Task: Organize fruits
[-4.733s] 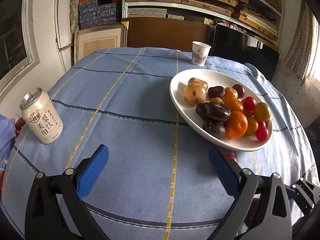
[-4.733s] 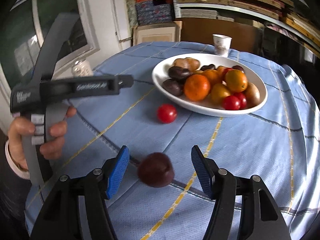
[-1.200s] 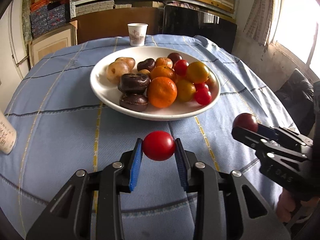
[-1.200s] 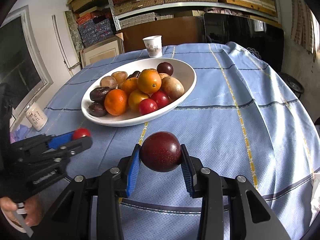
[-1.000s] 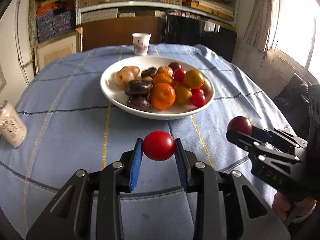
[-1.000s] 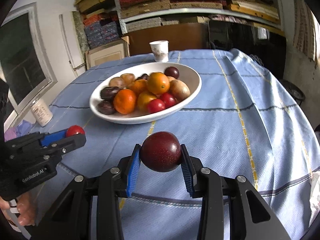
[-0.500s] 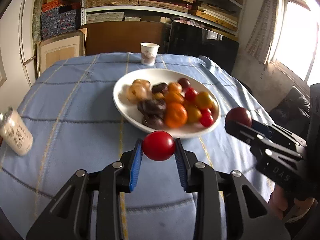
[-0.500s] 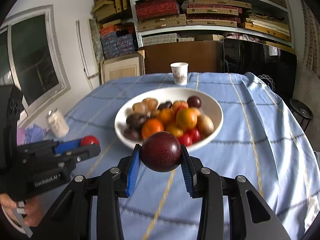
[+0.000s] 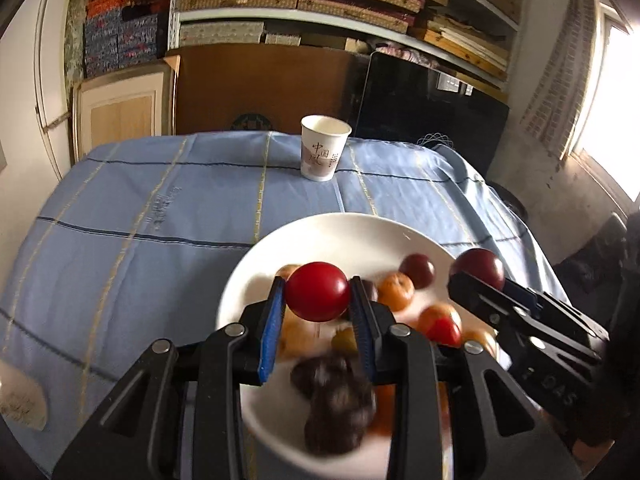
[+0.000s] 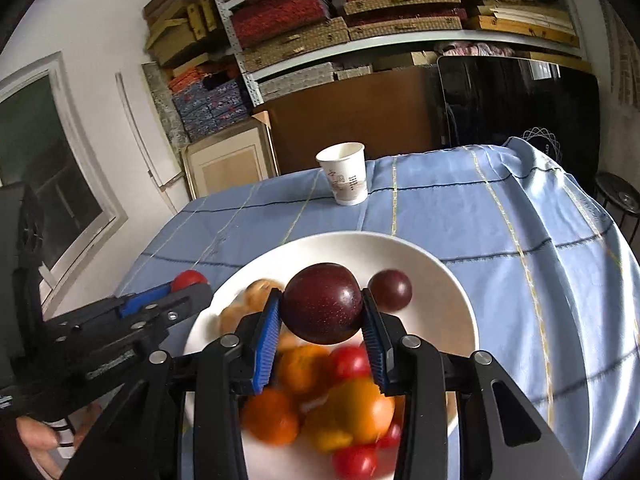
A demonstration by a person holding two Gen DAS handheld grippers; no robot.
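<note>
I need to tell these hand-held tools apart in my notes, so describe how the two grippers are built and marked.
Both are alike: the left gripper and right gripper have black angular plastic frames, silver screw heads at the joints and ribbed blue finger pads. The right gripper's side carries pale lettering too blurred to read fully. No cables show.

Both grippers have come forward from the near cloth to over the white plate (image 9: 320, 236): the left gripper (image 9: 318, 300) with its red tomato (image 9: 317, 297), the right gripper (image 10: 320, 312) with its dark plum (image 10: 322, 302), both seemingly raised above the blurred fruit pile.
</note>
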